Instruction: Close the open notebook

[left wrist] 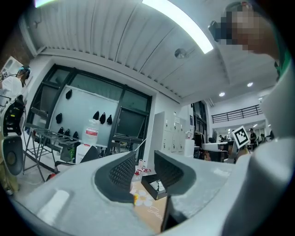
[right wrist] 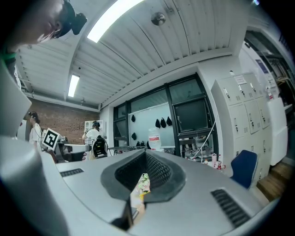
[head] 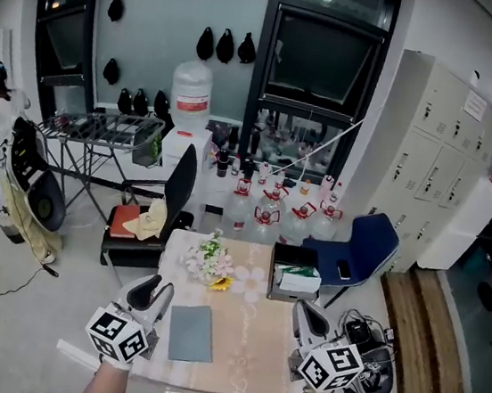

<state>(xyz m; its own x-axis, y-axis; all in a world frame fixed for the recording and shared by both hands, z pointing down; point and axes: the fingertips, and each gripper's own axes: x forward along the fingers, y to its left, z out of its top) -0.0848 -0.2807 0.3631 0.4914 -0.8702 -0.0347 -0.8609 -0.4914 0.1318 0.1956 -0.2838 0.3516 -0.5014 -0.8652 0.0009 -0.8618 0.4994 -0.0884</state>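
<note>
Lab room, lockers and water bottles in the background; small desk under a beige flower-print cloth (head: 243, 353) in front.

Task status: looks done. Thin grey-blue notebook (head: 191, 333) lies flat on the desk, cover down, no pages showing, no raised leaf. Reads as closed from the head view. Nothing left to do, judging by that, except clearing away.

Left gripper (head: 158, 286): jaws open with a clear gap, nothing between them. Only the desk cloth, a black open box with a white pack inside (head: 294, 274) and a small bunch of white and yellow flowers (head: 209, 258) show through the gap.

Right gripper (head: 303, 308): jaws together at the tips, empty. Just a sliver of flowers and cloth seen below them.

Notebook position: between the two grippers, nearer the left one. Sits just beside the left jaws on their inner side, level with their base, no visible contact. Well apart from the right jaws, bare cloth between. Flowers and box beyond the notebook, at the far end of the desk. Notebook not in either gripper view.
</note>
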